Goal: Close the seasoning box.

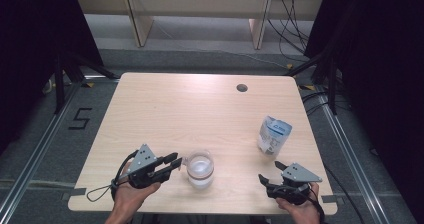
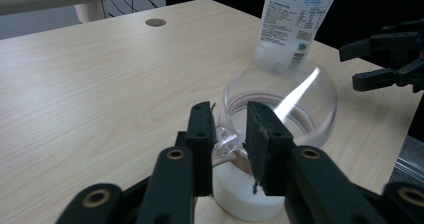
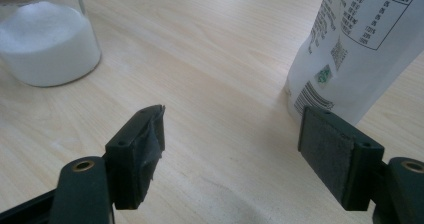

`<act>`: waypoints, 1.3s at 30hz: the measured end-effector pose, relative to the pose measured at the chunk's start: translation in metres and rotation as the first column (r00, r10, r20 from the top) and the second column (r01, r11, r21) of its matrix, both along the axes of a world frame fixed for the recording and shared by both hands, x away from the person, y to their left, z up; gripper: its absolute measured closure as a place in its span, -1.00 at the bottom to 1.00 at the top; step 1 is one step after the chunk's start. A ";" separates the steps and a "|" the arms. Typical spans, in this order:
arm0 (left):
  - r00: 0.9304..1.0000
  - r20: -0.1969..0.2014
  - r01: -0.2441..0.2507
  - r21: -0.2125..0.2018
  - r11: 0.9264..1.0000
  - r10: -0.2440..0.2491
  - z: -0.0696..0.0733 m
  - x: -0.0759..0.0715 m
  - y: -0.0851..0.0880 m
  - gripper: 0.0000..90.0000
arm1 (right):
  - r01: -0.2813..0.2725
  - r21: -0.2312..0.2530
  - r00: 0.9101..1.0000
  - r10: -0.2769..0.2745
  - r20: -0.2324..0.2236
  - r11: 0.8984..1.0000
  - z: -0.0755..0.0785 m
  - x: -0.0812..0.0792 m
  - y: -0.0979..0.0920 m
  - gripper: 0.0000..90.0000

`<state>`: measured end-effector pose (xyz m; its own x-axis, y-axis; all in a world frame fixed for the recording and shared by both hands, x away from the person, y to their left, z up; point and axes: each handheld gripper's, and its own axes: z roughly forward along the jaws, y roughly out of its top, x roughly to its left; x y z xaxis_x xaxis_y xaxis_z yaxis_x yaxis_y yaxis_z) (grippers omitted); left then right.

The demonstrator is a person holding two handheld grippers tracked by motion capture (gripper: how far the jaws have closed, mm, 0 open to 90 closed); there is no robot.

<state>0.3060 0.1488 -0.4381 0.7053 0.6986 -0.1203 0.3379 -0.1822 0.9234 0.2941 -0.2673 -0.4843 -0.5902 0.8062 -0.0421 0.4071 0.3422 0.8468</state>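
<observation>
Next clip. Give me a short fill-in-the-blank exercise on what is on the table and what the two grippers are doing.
1. The clear cup holds a white ____.
2. The left gripper has its jaws on either side of the cup's ____.
3. The right gripper has its jaws wide ____, with nothing between them.
4. The white pouch stands ____ on the table.

Missing words: powder; handle; open; upright

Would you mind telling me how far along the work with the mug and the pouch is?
Done: the mug holds white powder. In hand: the left tool straddles its handle, pads not pressing. Left: the right tool is open beside the standing pouch.
</observation>
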 end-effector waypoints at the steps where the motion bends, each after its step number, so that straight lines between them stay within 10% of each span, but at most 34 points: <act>1: 1.000 -0.013 -0.011 0.002 1.000 0.011 0.000 -0.001 0.000 0.48 | 0.001 0.003 1.000 -0.001 -0.002 1.000 0.000 0.000 0.000 -0.39; 14: 0.995 -0.100 -0.020 -0.039 0.999 0.016 -0.006 -0.011 -0.004 -0.34 | 0.000 0.043 1.000 0.001 -0.009 0.999 0.003 -0.003 0.001 -0.41; 39: 0.988 -0.152 -0.010 0.023 1.000 0.013 -0.039 -0.036 0.003 -0.57 | -0.098 0.124 0.994 0.103 -0.035 0.987 -0.001 -0.006 0.002 -0.65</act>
